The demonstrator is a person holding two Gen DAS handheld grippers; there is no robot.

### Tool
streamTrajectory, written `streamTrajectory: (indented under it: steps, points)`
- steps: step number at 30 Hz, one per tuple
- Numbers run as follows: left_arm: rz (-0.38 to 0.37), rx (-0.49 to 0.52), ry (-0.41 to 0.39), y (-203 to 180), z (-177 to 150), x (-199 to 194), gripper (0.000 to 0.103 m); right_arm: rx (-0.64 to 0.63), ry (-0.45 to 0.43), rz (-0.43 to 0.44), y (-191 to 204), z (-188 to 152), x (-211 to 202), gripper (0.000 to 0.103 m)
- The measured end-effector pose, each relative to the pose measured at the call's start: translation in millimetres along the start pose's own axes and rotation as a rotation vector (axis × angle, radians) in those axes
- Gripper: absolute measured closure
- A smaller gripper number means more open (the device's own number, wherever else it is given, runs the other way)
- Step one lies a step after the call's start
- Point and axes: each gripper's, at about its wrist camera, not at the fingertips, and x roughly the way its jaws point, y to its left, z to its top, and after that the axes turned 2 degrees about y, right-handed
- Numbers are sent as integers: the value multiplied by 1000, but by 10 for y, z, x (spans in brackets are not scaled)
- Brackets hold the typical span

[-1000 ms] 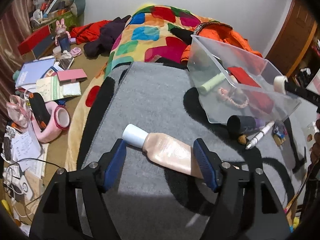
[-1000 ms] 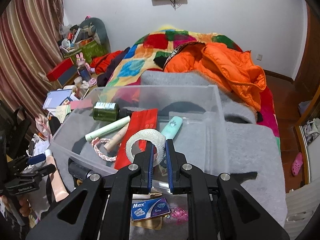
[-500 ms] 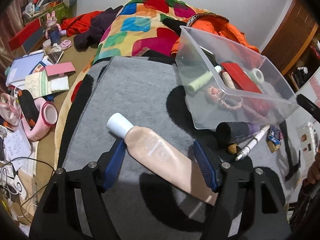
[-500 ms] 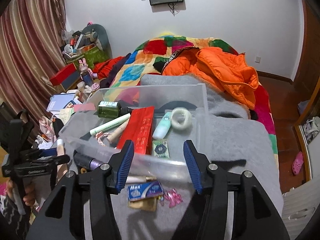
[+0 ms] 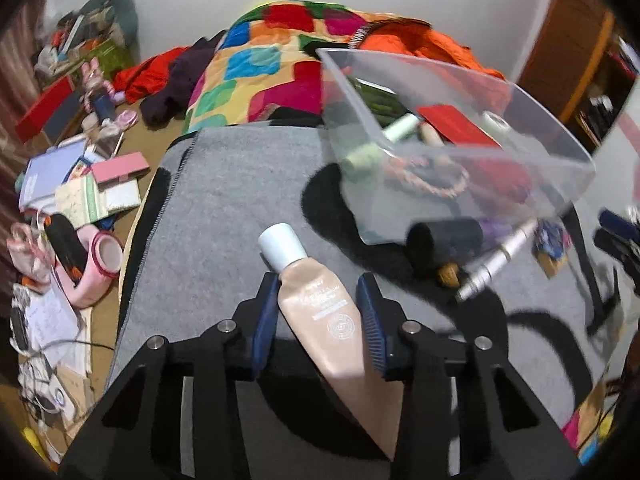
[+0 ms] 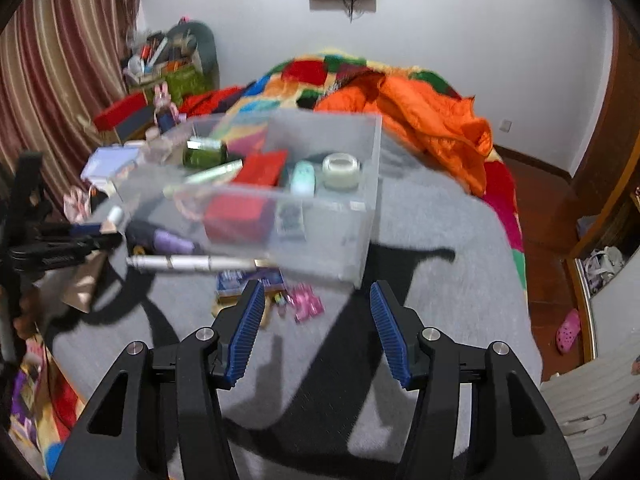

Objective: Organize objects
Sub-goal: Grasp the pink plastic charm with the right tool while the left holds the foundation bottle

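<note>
Left gripper [image 5: 320, 312]: jaws have just been closing and now stand narrow around the beige tube [image 5: 320, 308]. The left pad touches the tube's side. A thin gap appears at the right pad, so a firm grip cannot be confirmed. The tube lies on the grey blanket [image 5: 224, 208], white cap [image 5: 281, 245] pointing to 11 o'clock.

Right gripper [image 6: 316, 328]: jaws have just been opening and stand moderately wide, nothing between them, over the grey blanket.

Clear plastic bin [image 6: 360, 216]: sits at 12 o'clock from the right gripper. Contents: tape roll [image 6: 341, 166], red packet [image 6: 264, 166], green bottle [image 6: 205, 151], mint tube [image 6: 302, 176].

Outside the bin, against its near wall: silver pen [image 6: 192, 263], dark bottle [image 5: 444, 240], blue box [image 6: 248, 280], pink clip [image 6: 306, 304].

At 9 o'clock in the right wrist view, the left gripper with the tube.
</note>
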Motion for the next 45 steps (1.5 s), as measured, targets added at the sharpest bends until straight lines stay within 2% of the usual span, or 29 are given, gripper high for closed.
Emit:
streamTrajectory:
  steps: [4, 6, 9, 12, 15, 20, 23, 26, 32, 36, 37, 38, 45]
  points:
    - [-5, 104, -6, -139, -107, -76, 63, -17, 41, 12, -38, -33, 124, 52]
    - [6, 122, 2, -162, -105, -77, 63, -26, 62, 15, -32, -28, 199, 52]
    - [-31, 73, 28, -76, -36, -26, 63, -46, 82, 24, 14, -14, 291, 53]
    - [-37, 29, 33, -19, 48, 30, 62, -63, 84, 29, 58, 8, 337, 59]
    - [-24, 12, 26, -24, 80, 66, 62, -64, 86, 34, 61, 42, 371, 62]
    - [-1, -30, 16, -30, 118, 103, 62, -61, 92, 42, 47, 41, 426, 63]
    - [20, -55, 10, -34, 139, 125, 63, -73, 98, 47, 82, 5, 477, 71]
    - [64, -45, -8, -85, 127, 127, 72, -93, 82, 47, 138, -14, 446, 82]
    - [100, -31, -38, -123, 32, 62, 73, -74, 66, 47, 130, -52, 396, 82]
    - [78, -49, -56, -109, -31, -61, 74, -47, 45, 61, 91, -78, 287, 82]
    - [72, -53, -65, -108, -39, -110, 81, -36, 36, 67, 75, -81, 245, 82]
    - [64, -57, -71, -107, -43, -155, 83, -27, 29, 71, 62, -81, 210, 82]
    - [12, -73, -148, -139, 3, -529, 83, 11, -69, 111, 52, 15, -162, 82]
